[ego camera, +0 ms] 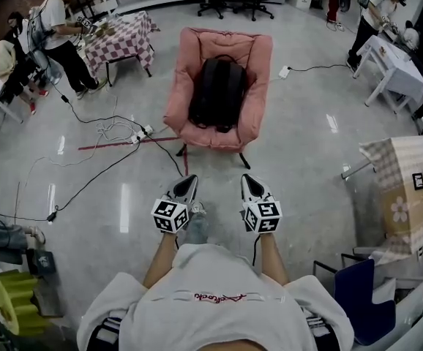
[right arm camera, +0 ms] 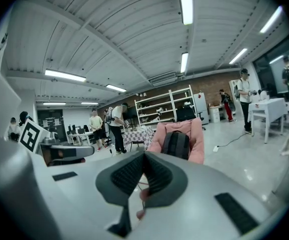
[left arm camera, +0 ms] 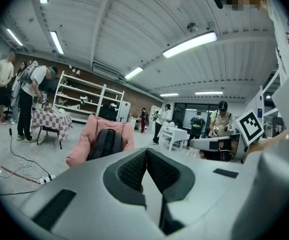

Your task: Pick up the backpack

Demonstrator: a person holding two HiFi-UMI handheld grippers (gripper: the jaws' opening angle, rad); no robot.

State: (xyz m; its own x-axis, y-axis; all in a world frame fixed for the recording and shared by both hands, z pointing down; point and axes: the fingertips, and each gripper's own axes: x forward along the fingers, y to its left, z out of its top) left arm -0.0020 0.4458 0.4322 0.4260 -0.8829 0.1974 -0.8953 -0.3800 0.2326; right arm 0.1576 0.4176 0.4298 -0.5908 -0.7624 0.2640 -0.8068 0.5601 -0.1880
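A black backpack (ego camera: 217,93) leans upright in a pink padded chair (ego camera: 184,93) a few steps ahead on the grey floor. It shows small in the left gripper view as the backpack (left arm camera: 105,143) and in the right gripper view as the backpack (right arm camera: 176,144). My left gripper (ego camera: 190,182) and right gripper (ego camera: 249,180) are held side by side in front of my body, both pointing at the chair and well short of it. Both are shut, pads together, with nothing between them.
Cables and a power strip (ego camera: 140,133) trail across the floor left of the chair. A checked-cloth table (ego camera: 122,39) with people beside it stands far left. A white table (ego camera: 398,61) and a cloth-covered stand (ego camera: 402,189) are on the right, with a blue chair (ego camera: 358,295) near my right side.
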